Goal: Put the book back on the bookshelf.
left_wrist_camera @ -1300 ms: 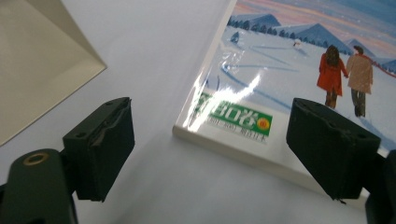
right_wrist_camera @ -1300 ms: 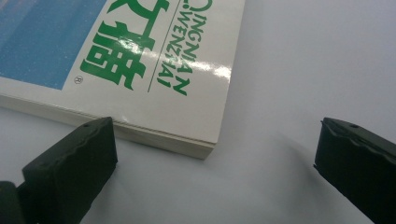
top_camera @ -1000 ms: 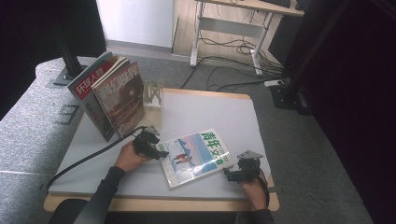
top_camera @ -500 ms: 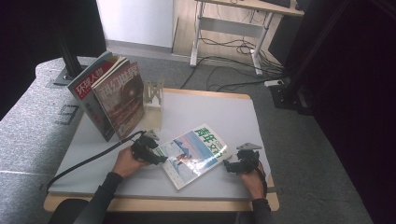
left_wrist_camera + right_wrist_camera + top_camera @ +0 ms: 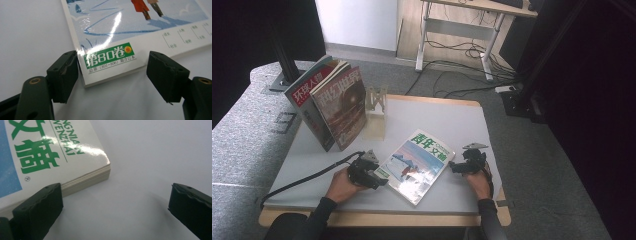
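Observation:
A glossy magazine (image 5: 417, 165) with green lettering and a snowy blue cover lies flat on the white table (image 5: 447, 120). My left gripper (image 5: 379, 177) is open at its near left corner; in the left gripper view that corner of the magazine (image 5: 112, 57) sits between the two jaws, the left jaw against its edge. My right gripper (image 5: 453, 167) is open at the magazine's right edge. In the right gripper view the left jaw touches the page edge of the magazine (image 5: 75, 157) and the right jaw stands apart over bare table.
Two magazines (image 5: 332, 102) lean upright at the back left, beside a small wooden stand (image 5: 376, 102). A black cable (image 5: 307, 177) trails left from my left gripper. A desk frame (image 5: 452, 35) and floor cables lie beyond the table.
The magazine has turned and shifted slightly toward the right and back. My right gripper has moved up to its right edge; my left gripper stays at the near left corner.

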### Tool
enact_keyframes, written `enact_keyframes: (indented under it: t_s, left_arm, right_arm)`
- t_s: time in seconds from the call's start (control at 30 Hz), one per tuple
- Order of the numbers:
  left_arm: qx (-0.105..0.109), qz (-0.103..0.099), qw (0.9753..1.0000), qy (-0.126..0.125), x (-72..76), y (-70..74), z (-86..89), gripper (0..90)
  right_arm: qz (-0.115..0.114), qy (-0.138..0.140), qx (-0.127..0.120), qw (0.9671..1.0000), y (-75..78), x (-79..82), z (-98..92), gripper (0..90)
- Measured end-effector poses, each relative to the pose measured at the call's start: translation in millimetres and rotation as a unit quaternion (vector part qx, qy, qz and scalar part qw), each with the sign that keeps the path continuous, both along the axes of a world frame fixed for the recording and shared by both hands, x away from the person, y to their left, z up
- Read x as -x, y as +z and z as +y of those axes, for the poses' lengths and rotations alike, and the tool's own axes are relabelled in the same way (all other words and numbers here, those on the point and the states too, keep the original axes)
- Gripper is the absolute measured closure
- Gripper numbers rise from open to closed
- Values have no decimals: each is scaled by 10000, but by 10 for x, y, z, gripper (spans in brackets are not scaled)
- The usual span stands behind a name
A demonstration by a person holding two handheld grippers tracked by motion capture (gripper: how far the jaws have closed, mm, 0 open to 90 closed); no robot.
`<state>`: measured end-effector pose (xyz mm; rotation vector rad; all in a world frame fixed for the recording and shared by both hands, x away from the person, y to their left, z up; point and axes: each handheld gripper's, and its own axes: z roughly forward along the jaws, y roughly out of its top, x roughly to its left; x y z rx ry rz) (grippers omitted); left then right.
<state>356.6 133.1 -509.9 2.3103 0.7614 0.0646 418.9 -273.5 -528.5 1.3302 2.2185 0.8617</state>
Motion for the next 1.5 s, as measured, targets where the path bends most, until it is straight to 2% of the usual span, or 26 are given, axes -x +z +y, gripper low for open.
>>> enact_keyframes:
  t_s: [0.2,0.33,0.63,0.7,0.97,1.03,1.07,1.13,1.2,1.33,1.47,1.5]
  left_arm:
    - [351,219,9990,-144,135,-24,36,267]
    - [422,273,9984,-275,222,-28,25,273]
    - [555,257,9962,-628,425,-49,-32,303]
    - [580,258,9959,-641,452,-53,-47,309]
    - [460,136,9951,-869,534,-49,-118,318]
    - [408,75,9949,-917,552,-47,-137,320]
    - [422,80,9946,-947,557,-49,-141,323]
    - [513,119,9937,-989,568,-60,-151,329]
    - [488,115,9931,-1062,575,-59,-162,331]
    - [319,-24,9924,-1186,622,-41,-237,328]
    - [368,-25,9920,-1211,617,-44,-238,333]
    - [350,-75,9912,-1275,609,-44,-231,340]
  right_arm:
    - [33,-54,64,10000,16,-167,68,0]
    - [84,-79,76,9999,25,-275,119,0]
    - [122,-163,7,9998,18,-470,247,0]
    - [122,-168,17,9998,20,-499,278,0]
    - [157,-192,-45,9997,16,-589,352,9]
    - [160,-200,-72,9996,14,-613,376,44]
    - [158,-210,-67,9996,14,-622,388,86]
    - [149,-249,-47,9996,15,-651,432,96]
    - [119,-233,-22,9997,21,-673,473,112]
    - [120,-233,-3,9997,27,-701,518,121]
    - [133,-254,-32,9996,24,-717,535,122]
    - [148,-253,-57,9996,23,-718,530,124]
